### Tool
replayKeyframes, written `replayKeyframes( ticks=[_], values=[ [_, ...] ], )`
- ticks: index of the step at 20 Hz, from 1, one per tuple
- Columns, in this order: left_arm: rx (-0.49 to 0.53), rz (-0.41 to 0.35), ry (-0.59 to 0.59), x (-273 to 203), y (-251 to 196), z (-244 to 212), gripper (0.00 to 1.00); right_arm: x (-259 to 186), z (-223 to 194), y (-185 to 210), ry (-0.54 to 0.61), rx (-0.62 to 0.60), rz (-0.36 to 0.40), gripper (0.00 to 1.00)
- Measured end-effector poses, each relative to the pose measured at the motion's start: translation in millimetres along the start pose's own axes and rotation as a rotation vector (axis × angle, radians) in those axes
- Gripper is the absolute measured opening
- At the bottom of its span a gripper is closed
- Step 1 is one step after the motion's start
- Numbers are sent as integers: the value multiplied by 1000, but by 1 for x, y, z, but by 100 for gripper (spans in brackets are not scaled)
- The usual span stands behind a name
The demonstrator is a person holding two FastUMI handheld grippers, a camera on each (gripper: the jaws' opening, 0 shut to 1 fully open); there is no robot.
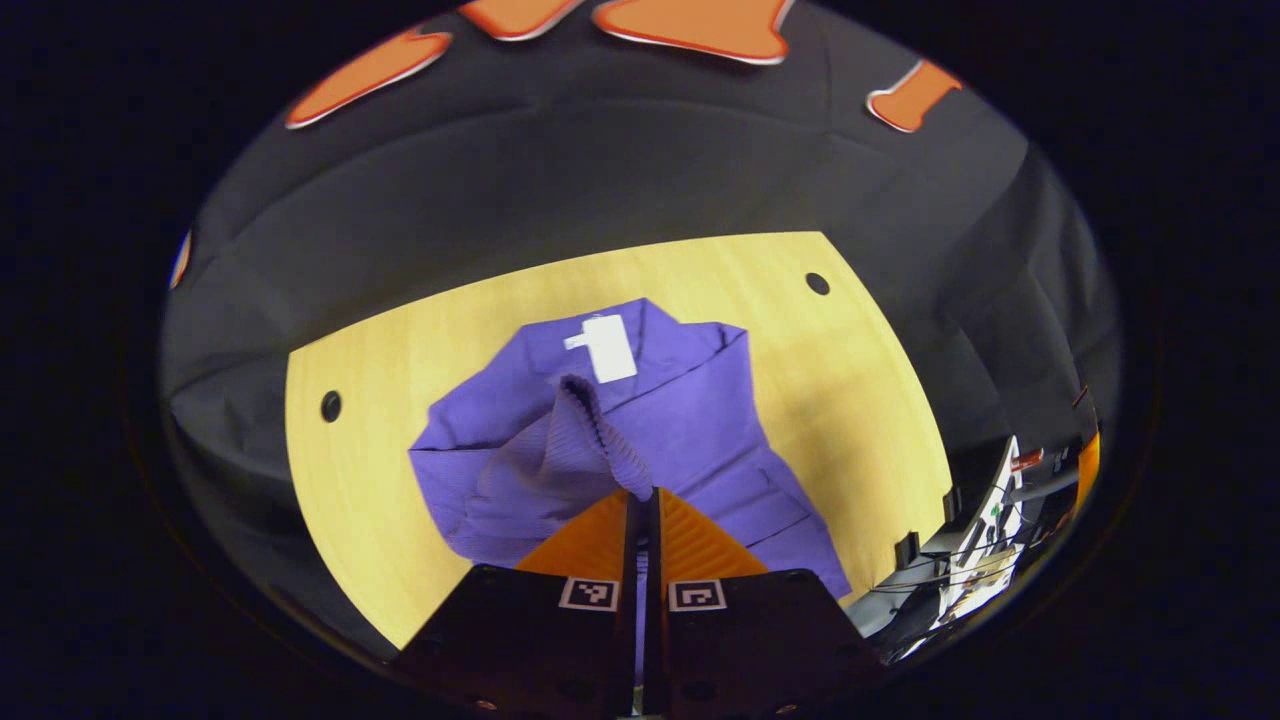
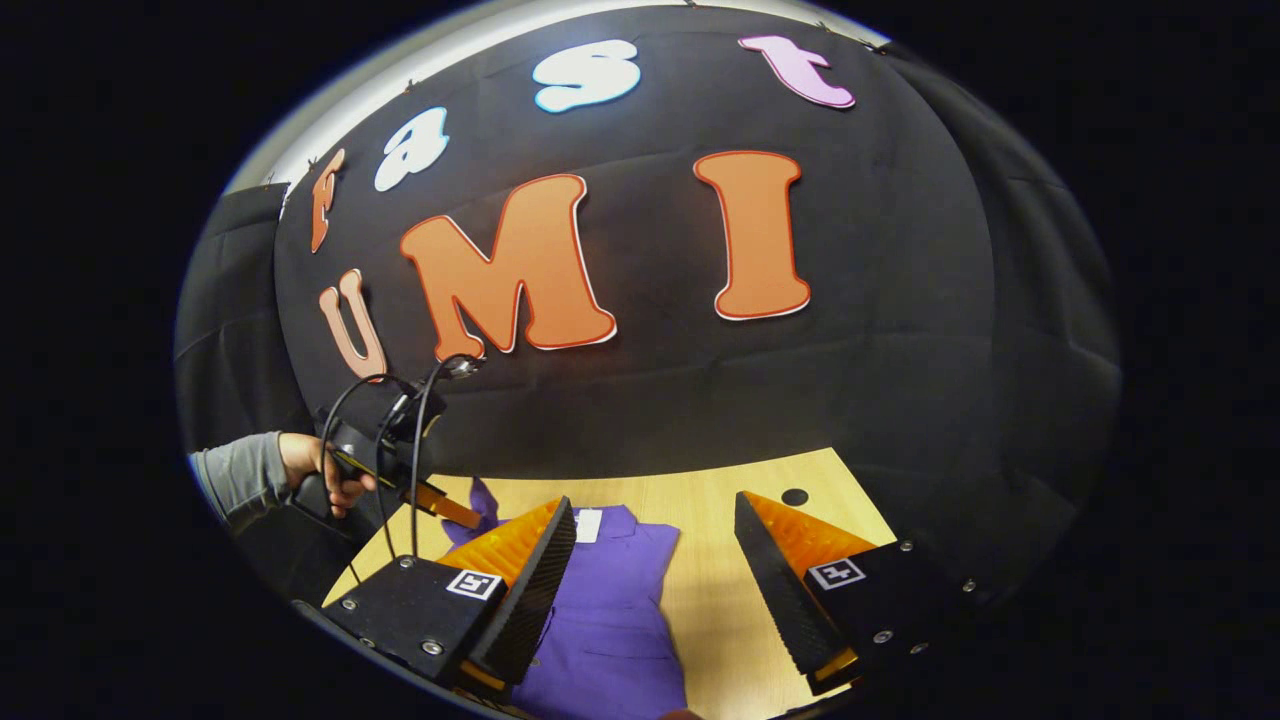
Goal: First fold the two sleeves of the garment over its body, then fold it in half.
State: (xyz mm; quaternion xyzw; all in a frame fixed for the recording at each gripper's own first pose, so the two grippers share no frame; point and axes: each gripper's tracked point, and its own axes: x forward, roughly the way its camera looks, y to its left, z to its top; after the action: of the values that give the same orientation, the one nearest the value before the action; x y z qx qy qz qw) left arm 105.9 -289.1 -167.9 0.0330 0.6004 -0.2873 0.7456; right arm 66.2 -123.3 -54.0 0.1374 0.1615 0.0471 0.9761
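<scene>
A purple knitted garment (image 1: 680, 420) lies on the pale wooden table (image 1: 380, 480), its long axis running away from the left gripper (image 1: 645, 495), collar and white tag (image 1: 606, 347) at the far end. That gripper's fingers are pinched together on a ribbed sleeve cuff (image 1: 600, 425), lifted over the body. The right gripper (image 2: 655, 560) hovers above the table with fingers spread wide, holding nothing.

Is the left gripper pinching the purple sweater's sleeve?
Touching. In the left gripper view, the left gripper is shut on the ribbed cuff of the purple knit sweater's sleeve, lifting it above the wooden table.
</scene>
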Motion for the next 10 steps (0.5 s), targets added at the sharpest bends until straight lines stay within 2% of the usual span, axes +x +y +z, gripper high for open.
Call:
replayKeyframes(
  ticks=[3,7,9,10],
  values=[
    [32,-17,14,25,-38,14,4,-1,-6,-14,13,18,-3,95],
    [52,-14,25,60,-62,23,4,0,-17,-28,34,23,-10,95],
    [33,-42,25,65,-74,22,12,2,-24,-34,48,19,-17,95],
    [31,-59,19,64,-78,19,24,4,-25,-34,56,17,-19,96]
  ],
)
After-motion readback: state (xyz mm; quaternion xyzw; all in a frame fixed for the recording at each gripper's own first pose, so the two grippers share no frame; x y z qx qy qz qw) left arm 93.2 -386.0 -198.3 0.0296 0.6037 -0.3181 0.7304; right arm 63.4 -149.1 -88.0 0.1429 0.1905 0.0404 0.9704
